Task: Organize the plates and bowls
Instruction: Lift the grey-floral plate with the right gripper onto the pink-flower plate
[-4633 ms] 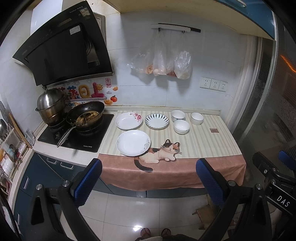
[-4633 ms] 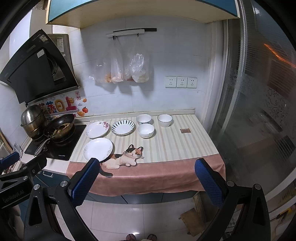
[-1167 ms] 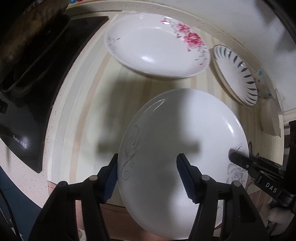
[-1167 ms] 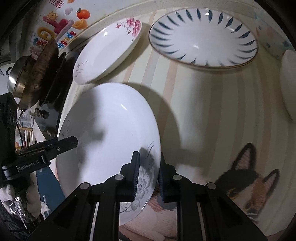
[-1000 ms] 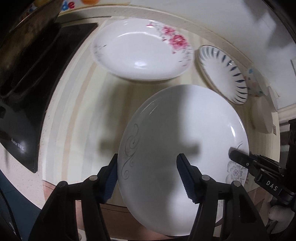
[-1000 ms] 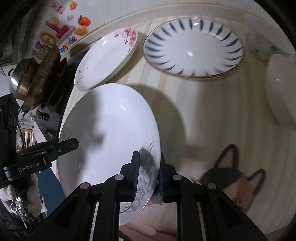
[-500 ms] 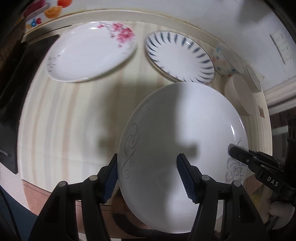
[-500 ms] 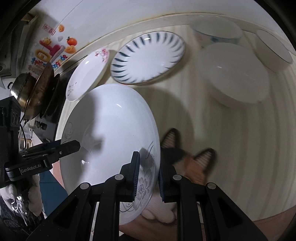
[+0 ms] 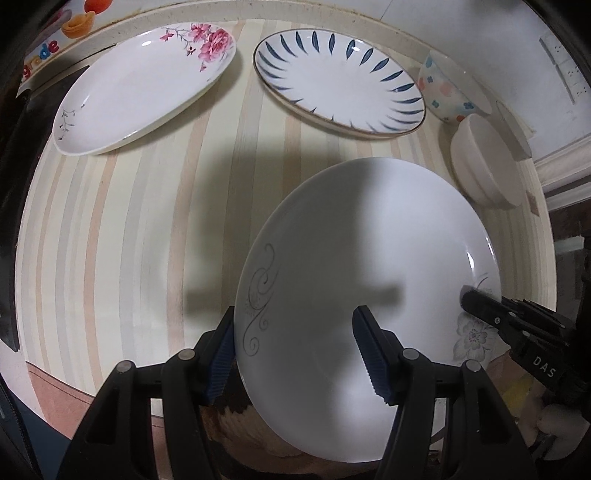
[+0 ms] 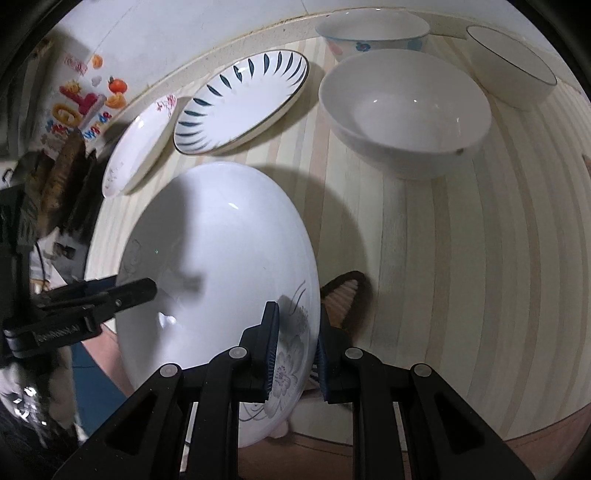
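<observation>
A white plate point(image 9: 369, 240) with a grey swirl and a grey flower on its rim hangs just above the striped counter cloth point(image 9: 129, 221). My left gripper point(image 9: 295, 350) is shut on its near-left rim, one finger under the rim and one on the inner face. My right gripper point(image 10: 293, 347) is shut on the flower-printed right rim of the white plate point(image 10: 221, 240). The right gripper point(image 9: 480, 301) shows in the left wrist view too, and the left gripper point(image 10: 144, 288) in the right wrist view. Behind the plate lie a pink-flowered plate point(image 9: 144, 88) and a blue-striped plate point(image 9: 340, 77).
Three bowls stand at the back right: a plain white bowl point(image 10: 406, 107), a flower-dotted bowl point(image 10: 369, 31) and a blue-rimmed bowl point(image 10: 513, 70). A cat picture point(image 10: 343, 291) on the cloth lies under the plate's right edge. The black stove point(image 9: 7, 184) borders the cloth at far left.
Both grippers have carried the white plate to the right along the counter. The stove has slid out toward the left edge and the bowls have come closer.
</observation>
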### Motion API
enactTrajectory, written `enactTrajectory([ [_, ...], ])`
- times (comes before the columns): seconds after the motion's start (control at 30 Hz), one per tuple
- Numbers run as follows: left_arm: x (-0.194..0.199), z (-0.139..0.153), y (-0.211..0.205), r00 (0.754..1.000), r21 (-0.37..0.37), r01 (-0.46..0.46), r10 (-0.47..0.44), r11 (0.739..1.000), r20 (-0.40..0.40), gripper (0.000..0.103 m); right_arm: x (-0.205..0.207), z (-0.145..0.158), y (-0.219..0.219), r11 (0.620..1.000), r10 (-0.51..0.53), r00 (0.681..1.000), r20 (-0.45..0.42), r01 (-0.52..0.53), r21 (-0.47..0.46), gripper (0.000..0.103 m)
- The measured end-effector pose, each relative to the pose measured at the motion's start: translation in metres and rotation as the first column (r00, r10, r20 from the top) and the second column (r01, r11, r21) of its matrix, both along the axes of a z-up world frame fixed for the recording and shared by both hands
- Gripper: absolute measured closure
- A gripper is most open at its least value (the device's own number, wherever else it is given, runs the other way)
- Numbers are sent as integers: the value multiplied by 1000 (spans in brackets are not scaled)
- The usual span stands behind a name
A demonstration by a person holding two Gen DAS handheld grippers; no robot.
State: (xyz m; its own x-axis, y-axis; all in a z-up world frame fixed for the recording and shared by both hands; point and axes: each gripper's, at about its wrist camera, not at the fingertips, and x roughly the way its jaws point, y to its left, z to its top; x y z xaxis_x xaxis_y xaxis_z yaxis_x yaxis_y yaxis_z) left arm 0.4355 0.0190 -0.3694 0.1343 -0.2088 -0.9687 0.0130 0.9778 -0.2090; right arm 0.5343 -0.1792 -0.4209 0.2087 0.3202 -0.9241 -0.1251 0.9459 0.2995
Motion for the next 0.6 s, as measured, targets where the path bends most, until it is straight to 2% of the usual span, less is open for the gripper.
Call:
enactTrajectory([
  [0.1, 1, -7, -1, 1000, -1, 5, -5, 1000, -17, 44, -1, -6, 3, 1000, -5, 1000, -9, 5, -1, 83],
  [0.27, 6, -10, -11, 999, 22, 37, -37, 999, -2, 44, -3, -13, 5, 1000, -28, 999, -25, 28, -2, 82],
  [0.4, 12, 7, -5, 998, 26, 60, -61, 998, 14, 44, -2, -17, 8, 999, -40, 998, -52, 39, -20, 78],
  [0.53, 22, 49, 27, 996, 56, 23, -28, 998, 87, 44, -4, 11, 3, 993, -73, 997, -38, 70, -91, 76],
  [0.57, 28, 62, 42, 993, 74, -11, 2, 997, 118, 44, -5, 32, 7, 989, -75, 997, -11, 73, -132, 75],
  [0.6, 32, 69, 53, 990, 81, -37, 26, 996, 137, 44, -5, 49, 11, 989, -62, 998, 25, 65, -134, 71],
])
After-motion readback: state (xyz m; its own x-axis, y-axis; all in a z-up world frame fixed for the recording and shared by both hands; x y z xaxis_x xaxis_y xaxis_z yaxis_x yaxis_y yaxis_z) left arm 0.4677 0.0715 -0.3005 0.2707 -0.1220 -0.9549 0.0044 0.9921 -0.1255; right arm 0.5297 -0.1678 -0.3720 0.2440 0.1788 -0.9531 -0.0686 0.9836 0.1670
